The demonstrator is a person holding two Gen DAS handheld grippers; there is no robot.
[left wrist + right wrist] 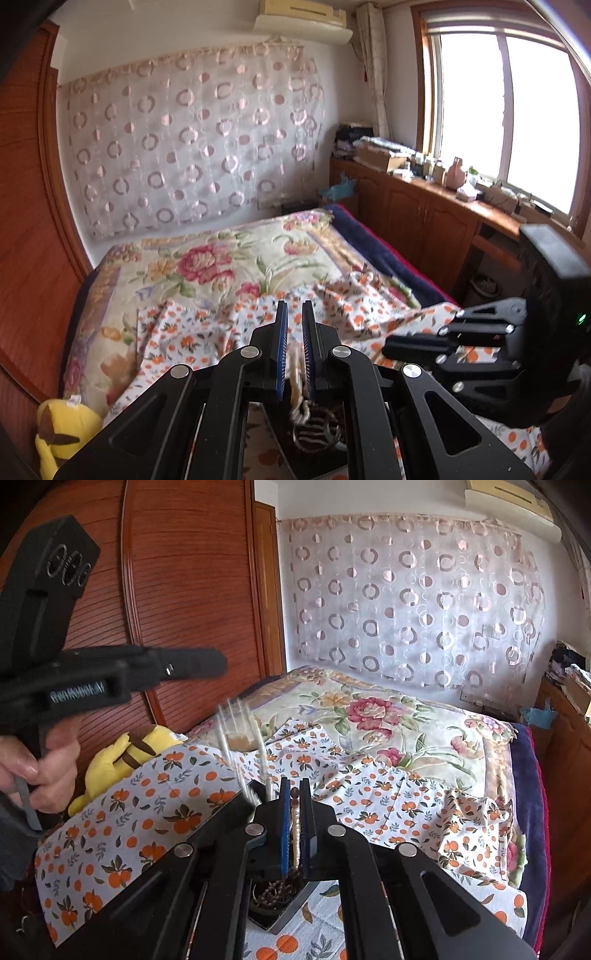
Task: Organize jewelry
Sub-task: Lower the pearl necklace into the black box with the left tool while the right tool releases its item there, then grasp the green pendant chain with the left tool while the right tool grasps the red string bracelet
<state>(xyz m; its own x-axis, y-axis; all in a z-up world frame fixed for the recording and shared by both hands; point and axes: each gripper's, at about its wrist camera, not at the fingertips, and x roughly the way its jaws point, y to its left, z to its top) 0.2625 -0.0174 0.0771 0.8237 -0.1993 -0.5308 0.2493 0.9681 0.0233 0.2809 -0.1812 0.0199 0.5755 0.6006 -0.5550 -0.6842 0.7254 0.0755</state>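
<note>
Pinching a pearl strand (295, 373) — left gripper (294, 314), right gripper (294, 786) clamped on beaded necklace (295, 812).

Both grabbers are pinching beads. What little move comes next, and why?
Probably lower the right gripper a little: its jaws pinch a pale beaded strand hanging over the dark tray of brown beads, so easing down would let it coil inside rather than swing.

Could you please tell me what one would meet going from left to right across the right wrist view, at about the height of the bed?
Hand on the left tool's handle → yellow plush toy → orange-print cloth → right tool gripping a bead string → flowered bedspread → dark blue blanket edge.
</note>
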